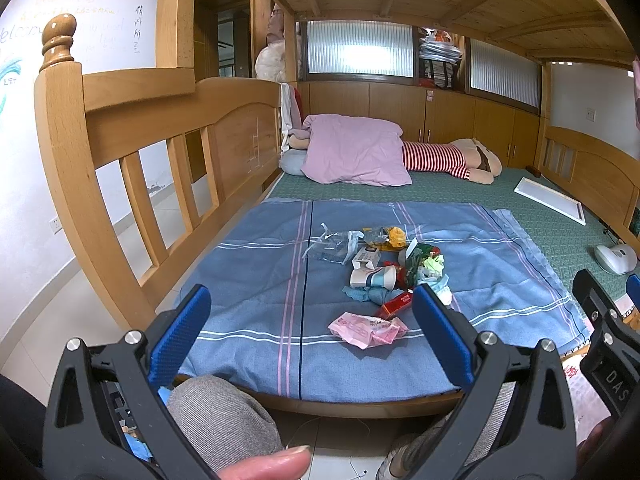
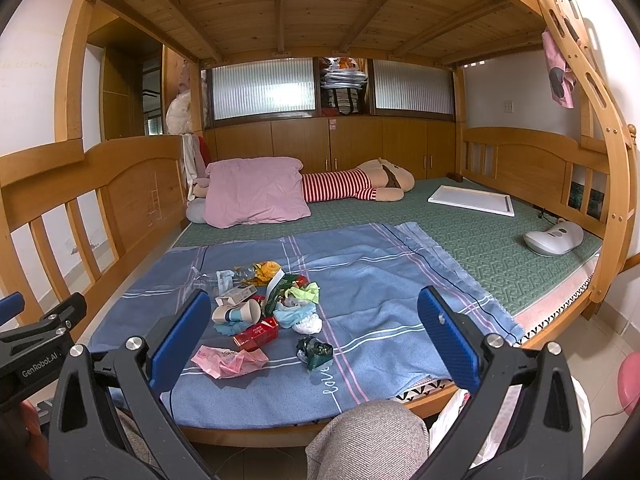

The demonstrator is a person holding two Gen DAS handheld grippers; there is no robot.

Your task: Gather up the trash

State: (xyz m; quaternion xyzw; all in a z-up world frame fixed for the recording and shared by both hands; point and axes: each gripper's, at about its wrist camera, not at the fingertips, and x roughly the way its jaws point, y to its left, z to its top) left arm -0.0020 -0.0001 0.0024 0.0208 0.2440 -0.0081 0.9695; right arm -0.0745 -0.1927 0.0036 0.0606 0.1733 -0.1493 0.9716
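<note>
Two views: from the left wrist, the left tool [image 1: 312, 320] hangs wide open and empty short of the trash pile [image 1: 384, 268] on the blue sheet [image 1: 248, 280]. From the right wrist, the right tool [image 2: 314, 334] gapes likewise; thin wrappers like the pink one [image 2: 230, 360] may slip, or the sheet could bunch between the pads.

The right gripper [image 2: 314, 338] hung wide open over a blue sheet [image 2: 384, 280]; a trash pile [image 2: 266, 304], perhaps wrappers, lay near left.

Faint wall writing [image 1: 76, 12] stays illegible at far left; the plush toy [image 2: 360, 186] lies half hidden (behind a pink pillow [image 2: 254, 192]); box print [image 1: 368, 257] too small to read.
</note>
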